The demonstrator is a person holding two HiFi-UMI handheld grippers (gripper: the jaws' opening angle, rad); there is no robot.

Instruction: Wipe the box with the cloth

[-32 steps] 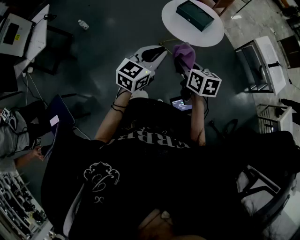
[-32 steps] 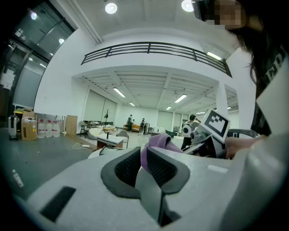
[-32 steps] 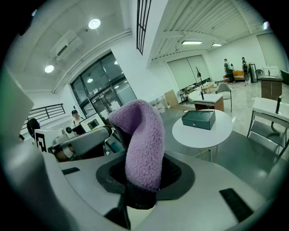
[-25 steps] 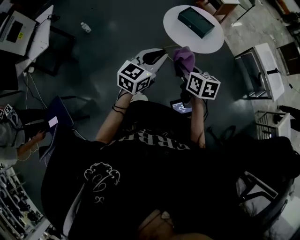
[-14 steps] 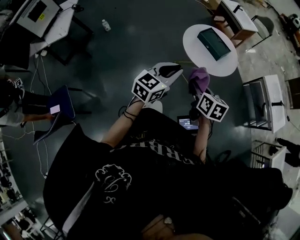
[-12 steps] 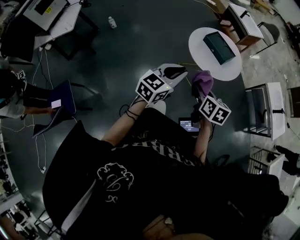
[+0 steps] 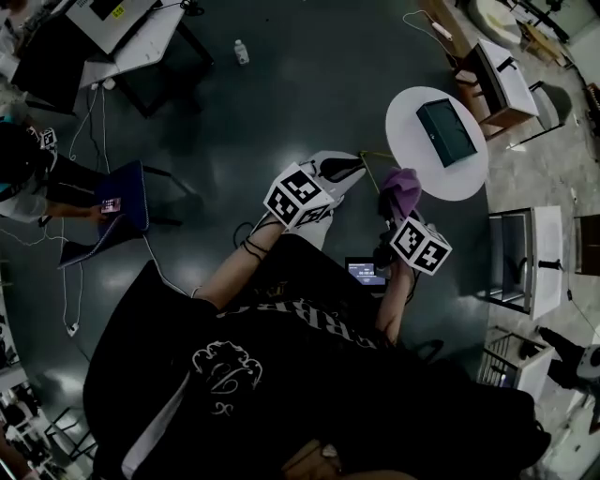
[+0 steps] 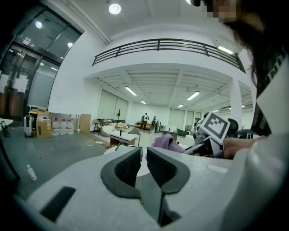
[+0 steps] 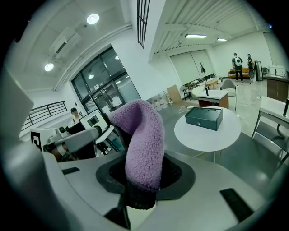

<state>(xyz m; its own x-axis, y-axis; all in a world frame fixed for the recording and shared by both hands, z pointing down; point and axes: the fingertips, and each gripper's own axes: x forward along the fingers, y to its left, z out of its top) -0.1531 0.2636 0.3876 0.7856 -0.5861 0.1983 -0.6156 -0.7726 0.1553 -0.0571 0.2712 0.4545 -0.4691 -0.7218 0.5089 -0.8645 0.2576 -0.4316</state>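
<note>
A dark green box lies on a small round white table, up and to the right of both grippers and apart from them. My right gripper is shut on a fluffy purple cloth, which stands up out of its jaws. The right gripper view shows the box on the table ahead, beyond the cloth. Left of it, my left gripper is held in the air. Its pads stand close together with nothing between them.
Dark floor lies between me and the table. White side tables and chairs stand behind and right of it. A seated person and a desk are at the left. A bottle lies on the floor. A small lit screen hangs at my waist.
My head view has swung, so the table and box now sit further right and lower in it. Both grippers drifted slightly towards the table. The grip on the cloth is unchanged.
</note>
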